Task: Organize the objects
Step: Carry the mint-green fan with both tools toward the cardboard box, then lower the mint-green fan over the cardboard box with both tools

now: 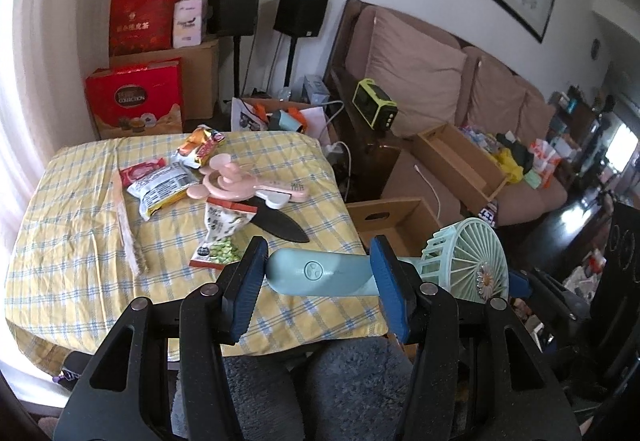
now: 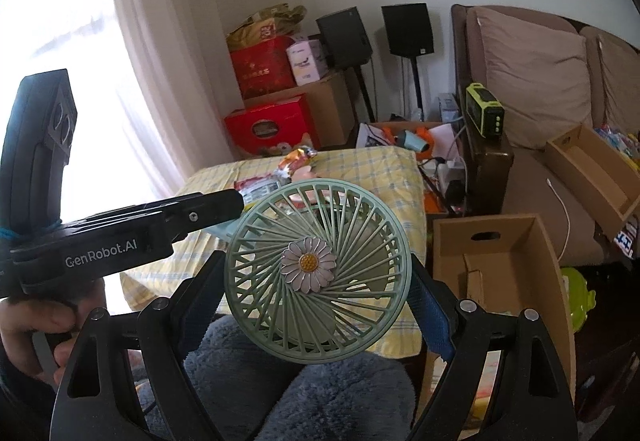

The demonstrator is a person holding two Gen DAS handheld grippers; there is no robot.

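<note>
Mint-green plastic marks the handheld fan (image 1: 360,273), which is carried in the air just off the near right corner of the checked tablecloth (image 1: 80,241). Its handle lies crosswise between the parted blue pads of the left gripper (image 1: 318,273); actual grip cannot be told. The round grille is bracketed by the wide-spread right gripper (image 2: 316,289), contact unclear.
</note>
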